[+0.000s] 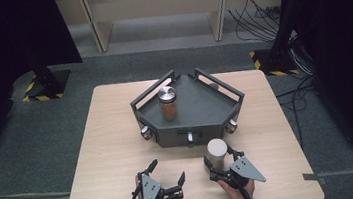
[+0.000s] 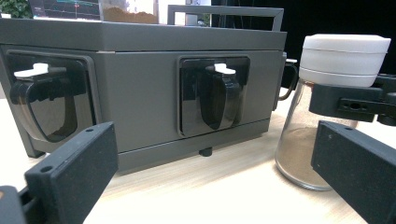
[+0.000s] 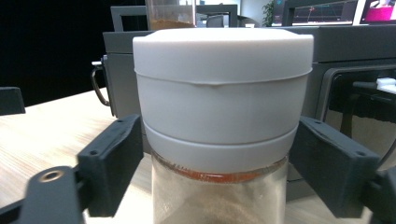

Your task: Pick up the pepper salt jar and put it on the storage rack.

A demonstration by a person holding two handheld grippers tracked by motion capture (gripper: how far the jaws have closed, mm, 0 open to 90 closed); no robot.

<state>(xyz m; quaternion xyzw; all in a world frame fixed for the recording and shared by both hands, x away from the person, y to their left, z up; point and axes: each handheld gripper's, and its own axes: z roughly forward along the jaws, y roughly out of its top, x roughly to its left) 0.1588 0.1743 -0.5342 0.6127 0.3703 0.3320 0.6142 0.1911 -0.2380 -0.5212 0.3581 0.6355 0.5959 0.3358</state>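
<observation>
A glass spice jar with a white lid (image 1: 216, 150) stands on the wooden table (image 1: 113, 137), just in front of a dark grey rack (image 1: 200, 102). My right gripper (image 1: 219, 158) is shut on it, the pads (image 3: 116, 158) pressing both sides of the lid's lower band (image 3: 219, 112). The left gripper view has this jar (image 2: 343, 56) at the right, brown powder in its bottom. My left gripper (image 1: 167, 171) rests open on the table, left of the jar, with nothing between its fingers (image 2: 74, 172). A second jar with a metal lid (image 1: 168, 103) stands on the rack.
The rack's front faces (image 2: 140, 79) carry black dispenser windows with white levers (image 2: 224, 69). A brown object (image 1: 214, 86) lies at the rack's far right corner. Bare tabletop runs to the left and right of the rack. Black curtains, stand feet and floor cables (image 1: 256, 20) ring the table.
</observation>
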